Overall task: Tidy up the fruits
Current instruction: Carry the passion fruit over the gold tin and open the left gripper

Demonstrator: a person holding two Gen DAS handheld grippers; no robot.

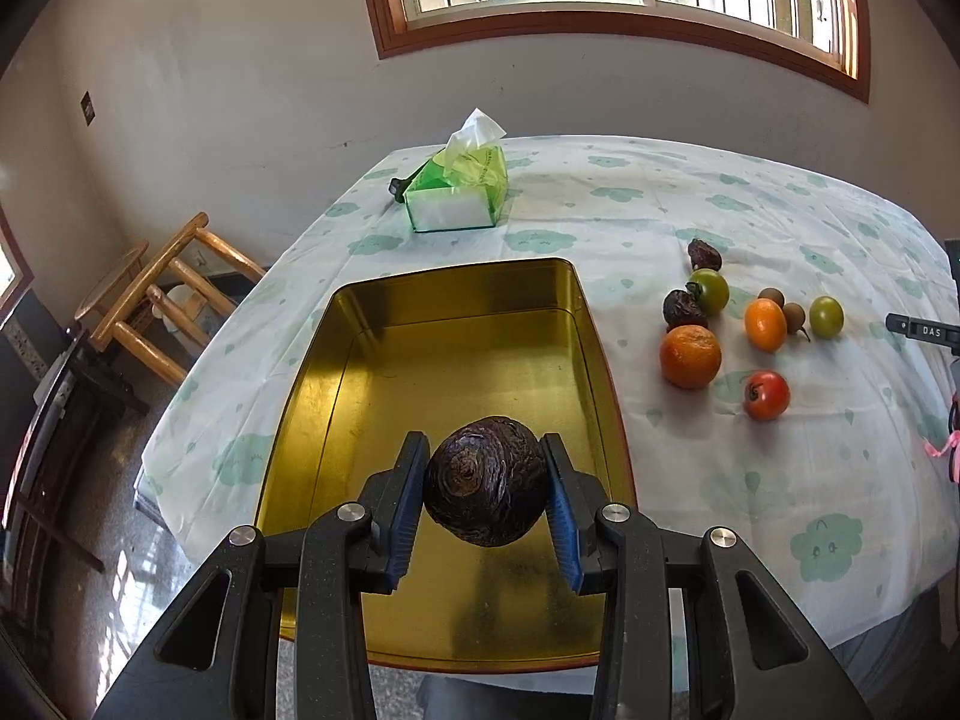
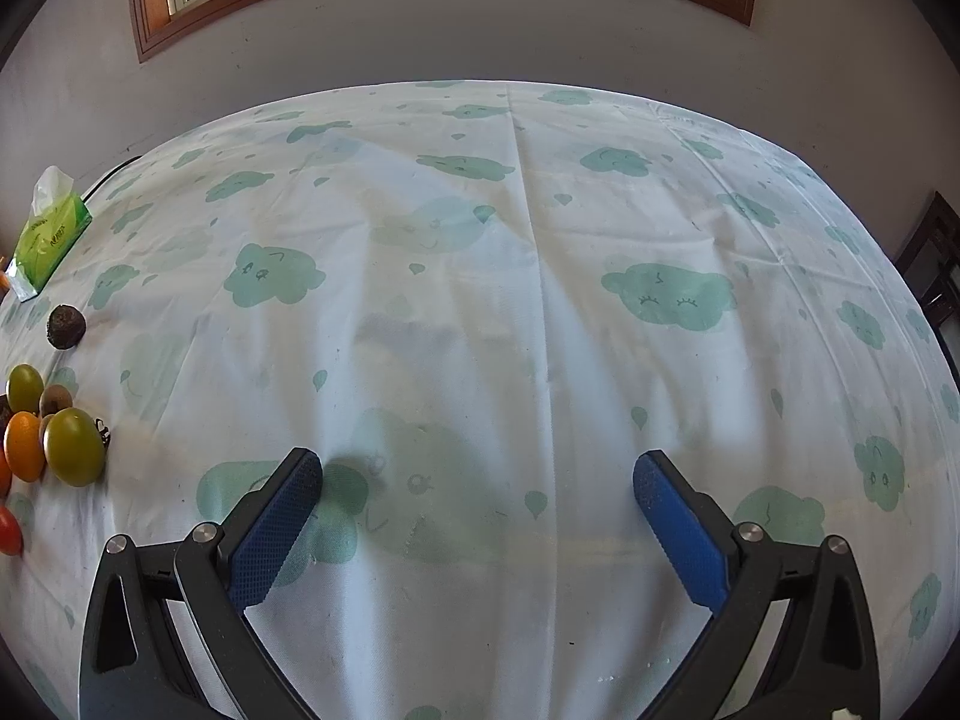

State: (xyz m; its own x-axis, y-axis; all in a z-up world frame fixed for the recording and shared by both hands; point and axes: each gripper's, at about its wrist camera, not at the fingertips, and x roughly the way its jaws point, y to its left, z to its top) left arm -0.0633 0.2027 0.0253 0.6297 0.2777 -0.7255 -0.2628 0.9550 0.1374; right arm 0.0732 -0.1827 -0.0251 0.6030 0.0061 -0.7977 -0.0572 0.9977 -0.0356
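left wrist: jaws clamp dark wrinkled fruit (image 1: 486,480); right jaws wide, empty.

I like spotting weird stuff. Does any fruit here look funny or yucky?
Yes. The dark fruit in the left gripper is brown and wrinkled, and two shrivelled dark ones sit among the smooth fruits.

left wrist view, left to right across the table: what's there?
Green tissue pack → gold rectangular metal tin → big round orange citrus → small oval orange fruit → far-right green tomato.
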